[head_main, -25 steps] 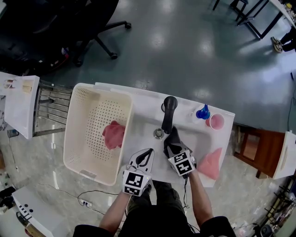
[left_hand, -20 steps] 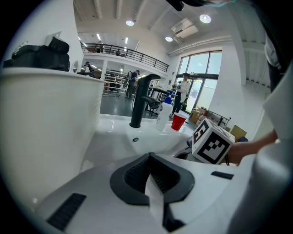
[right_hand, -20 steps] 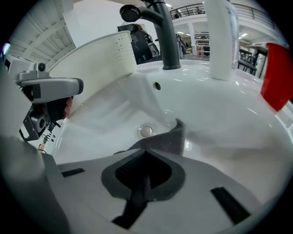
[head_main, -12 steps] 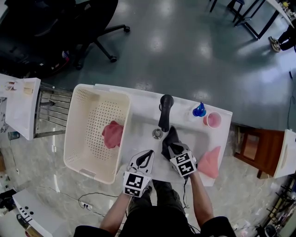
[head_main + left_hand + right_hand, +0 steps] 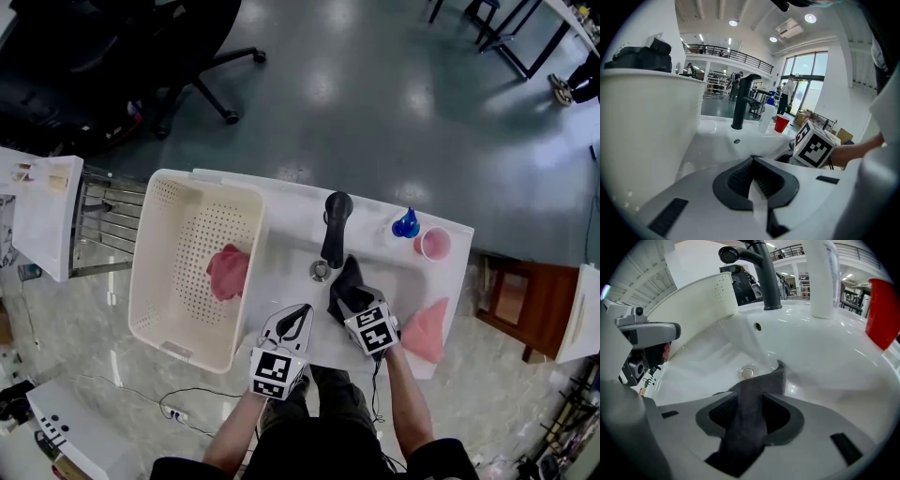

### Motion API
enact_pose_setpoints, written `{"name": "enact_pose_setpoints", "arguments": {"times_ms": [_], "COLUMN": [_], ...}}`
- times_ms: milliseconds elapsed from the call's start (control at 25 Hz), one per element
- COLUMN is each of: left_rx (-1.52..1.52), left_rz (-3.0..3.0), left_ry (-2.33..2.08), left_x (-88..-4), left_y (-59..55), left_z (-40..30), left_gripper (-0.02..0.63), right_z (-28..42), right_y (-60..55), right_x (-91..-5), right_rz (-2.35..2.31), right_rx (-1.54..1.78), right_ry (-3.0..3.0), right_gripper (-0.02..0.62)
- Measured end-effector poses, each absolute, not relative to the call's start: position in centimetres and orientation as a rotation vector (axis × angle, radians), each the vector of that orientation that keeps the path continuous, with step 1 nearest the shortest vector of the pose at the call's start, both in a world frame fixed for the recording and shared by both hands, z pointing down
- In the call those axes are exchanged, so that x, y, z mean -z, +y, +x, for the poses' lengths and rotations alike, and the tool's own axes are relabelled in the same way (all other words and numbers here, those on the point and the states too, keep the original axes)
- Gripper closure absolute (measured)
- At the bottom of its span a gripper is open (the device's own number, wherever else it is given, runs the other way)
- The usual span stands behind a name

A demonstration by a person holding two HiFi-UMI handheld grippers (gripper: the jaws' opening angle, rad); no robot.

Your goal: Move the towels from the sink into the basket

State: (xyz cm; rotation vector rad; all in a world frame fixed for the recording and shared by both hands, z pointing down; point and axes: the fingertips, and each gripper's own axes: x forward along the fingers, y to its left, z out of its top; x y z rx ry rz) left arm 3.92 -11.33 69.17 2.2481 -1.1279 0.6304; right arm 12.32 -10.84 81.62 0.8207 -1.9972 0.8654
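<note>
A dark grey towel (image 5: 347, 279) hangs over the white sink (image 5: 281, 281) near the drain (image 5: 747, 372). It runs between the jaws of my right gripper (image 5: 349, 298). Those jaws are opening, and in the right gripper view the towel (image 5: 752, 408) lies loose with a gap at each pad. My left gripper (image 5: 298, 317) rests at the sink's front rim, shut and empty, also seen in its own view (image 5: 752, 161). A pink towel (image 5: 230, 272) lies in the white perforated basket (image 5: 155, 272) to the left. Another pink towel (image 5: 427, 328) sits at the sink's right front corner.
A black faucet (image 5: 335, 225) stands behind the basin, close to my right gripper. A red cup (image 5: 434, 244) and a blue-topped bottle (image 5: 406, 225) stand at the back right. A wire rack (image 5: 103, 216) and an office chair (image 5: 187, 56) lie beyond the basket.
Both grippers stay almost where they were. The right one has edged slightly back from the faucet with the dark towel still between its jaws.
</note>
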Motion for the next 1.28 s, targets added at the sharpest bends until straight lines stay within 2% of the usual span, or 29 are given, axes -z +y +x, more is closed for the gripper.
{"name": "enact_pose_setpoints", "arguments": {"times_ms": [680, 920, 1280], "left_rx": [-0.633, -0.632, -0.638], "left_rz": [2.209, 2.207, 2.218], "left_ry": [-1.123, -1.120, -1.120], "left_x": [-70.6, -70.5, -70.2], "left_y": [-12.1, -12.2, -12.0], "left_z": [3.6, 3.5, 3.5], "left_gripper": [0.598, 0.598, 0.598], "right_z": [12.0, 12.3, 12.3], "right_y": [-11.1, -11.3, -11.6], "right_x": [-83.2, -83.4, -83.1], "right_rz": [0.763, 0.772, 0.789], "right_rx": [-0.843, -0.810, -0.818], "right_ry": [-1.943, -1.925, -1.947], "right_gripper": [0.431, 0.505, 0.548]}}
